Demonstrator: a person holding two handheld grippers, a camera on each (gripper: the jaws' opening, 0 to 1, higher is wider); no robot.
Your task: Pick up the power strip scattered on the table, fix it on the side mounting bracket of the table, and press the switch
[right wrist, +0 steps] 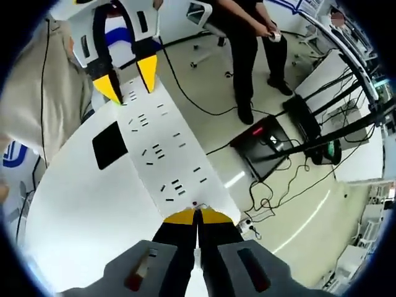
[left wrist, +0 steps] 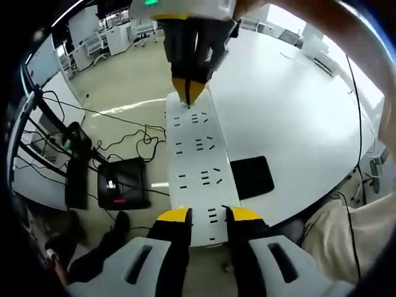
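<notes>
- Left gripper view: the left claw (left wrist: 209,215) gripped the near end of the white power strip (left wrist: 199,167), its yellow-tipped jaws set against the strip's two long sides.
- The power strip ran along the left edge of the white desk (left wrist: 291,117), socket face toward the camera, overhanging the floor.
- At the strip's far end the right claw (left wrist: 189,91) came down from above, its yellow tips pressed together and touching the strip's face.
- A black square pad (left wrist: 252,176) lay on the desk just right of the strip; a black case (left wrist: 122,184) and loose cables (left wrist: 127,139) sat on the floor to the left.
- Right gripper view: the right claw (right wrist: 197,216) appeared pinched closed, tips meeting at the near end of the power strip (right wrist: 162,154), beside a small red switch (right wrist: 195,204).
- The left claw (right wrist: 131,79) held the strip's far end, jaws spread around its width.
- The black square pad (right wrist: 109,144) lay on the desk (right wrist: 86,216) left of the strip.
- A person in dark clothes (right wrist: 247,43) stood on the floor beyond, near a black case (right wrist: 267,143) with a red light.
</notes>
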